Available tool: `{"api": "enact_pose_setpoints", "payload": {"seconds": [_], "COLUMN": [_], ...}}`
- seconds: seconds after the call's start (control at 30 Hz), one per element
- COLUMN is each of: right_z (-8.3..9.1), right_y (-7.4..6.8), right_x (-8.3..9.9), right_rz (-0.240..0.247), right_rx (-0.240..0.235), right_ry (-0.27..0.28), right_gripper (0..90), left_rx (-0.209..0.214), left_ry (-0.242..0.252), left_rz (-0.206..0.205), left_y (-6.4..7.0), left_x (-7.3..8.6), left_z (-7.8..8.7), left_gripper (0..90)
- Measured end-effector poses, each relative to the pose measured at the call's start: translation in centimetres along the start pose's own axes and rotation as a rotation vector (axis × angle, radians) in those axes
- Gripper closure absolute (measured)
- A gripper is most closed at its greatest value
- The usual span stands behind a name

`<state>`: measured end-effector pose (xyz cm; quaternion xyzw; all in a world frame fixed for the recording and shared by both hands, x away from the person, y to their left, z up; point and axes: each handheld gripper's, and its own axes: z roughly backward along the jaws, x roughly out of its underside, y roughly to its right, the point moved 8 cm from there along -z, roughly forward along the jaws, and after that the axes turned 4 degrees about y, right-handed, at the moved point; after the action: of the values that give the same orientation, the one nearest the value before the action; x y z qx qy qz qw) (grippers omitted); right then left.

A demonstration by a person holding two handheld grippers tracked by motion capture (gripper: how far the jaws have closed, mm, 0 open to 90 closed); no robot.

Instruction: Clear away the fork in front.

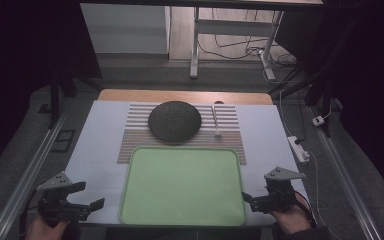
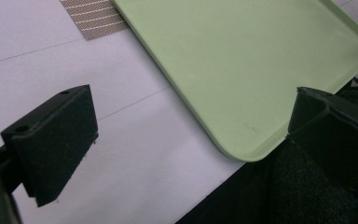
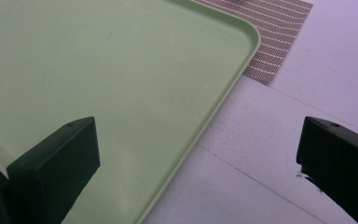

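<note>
Green plastic tray (image 1: 182,186) sits flat at the near edge of the desk (image 1: 97,150), and both tools flank it. The left tool (image 1: 77,197) hovers just off the tray's near left corner, jaws spread wide with nothing between them; the right tool (image 1: 254,198) sits just beside the near right corner, jaws spread as well, one of them over the tray floor in the right gripper view. The tray looks light, stiff and smooth, probably a bit slippery, with a low raised rim (image 3: 254,39). That rim is the place to pinch, one tool on each side edge, so it lifts level rather than tipping. Behind it a striped mat (image 1: 130,142) carries a dark round plate (image 1: 174,121) and a spoon (image 1: 216,120), both well apart from the tools.
</note>
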<state>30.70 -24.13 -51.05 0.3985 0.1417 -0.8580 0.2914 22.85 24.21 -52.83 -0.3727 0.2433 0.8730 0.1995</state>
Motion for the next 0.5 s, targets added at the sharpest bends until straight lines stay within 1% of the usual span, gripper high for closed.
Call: {"api": "enact_pose_setpoints", "payload": {"seconds": [0.17, 0.2, 0.27, 0.37, 0.5], "right_z": [-0.2, -0.4, -0.5, -0.9, -1.2], "right_y": [0.0, -0.1, -0.1, -0.1, 0.0], "right_x": [-0.3, -0.3, -0.3, -0.5, -1.0], "right_rz": [0.003, 0.001, 0.003, 0.014, 0.023], "right_rx": [-0.01, -0.036, -0.044, -0.042, -0.037], "right_ry": [0.007, -0.002, -0.003, -0.006, 0.009], "right_gripper": [0.0, 0.0, 0.0, 0.0, 0.0], "left_rx": [0.0, 0.0, -0.002, -0.003, -0.004], "left_ry": [-0.003, -0.004, -0.005, -0.006, -0.007], "left_rz": [0.001, 0.002, 0.0, 0.0, 0.001], "left_y": [0.0, 0.0, 0.0, 0.0, 0.0], "left_x": [0.0, 0.0, 0.0, 0.0, 0.0], "left_z": [-0.1, -0.1, -0.1, -0.1, -0.1], "left_gripper": [1.5, 1.6, 1.7, 1.7, 1.7]}}
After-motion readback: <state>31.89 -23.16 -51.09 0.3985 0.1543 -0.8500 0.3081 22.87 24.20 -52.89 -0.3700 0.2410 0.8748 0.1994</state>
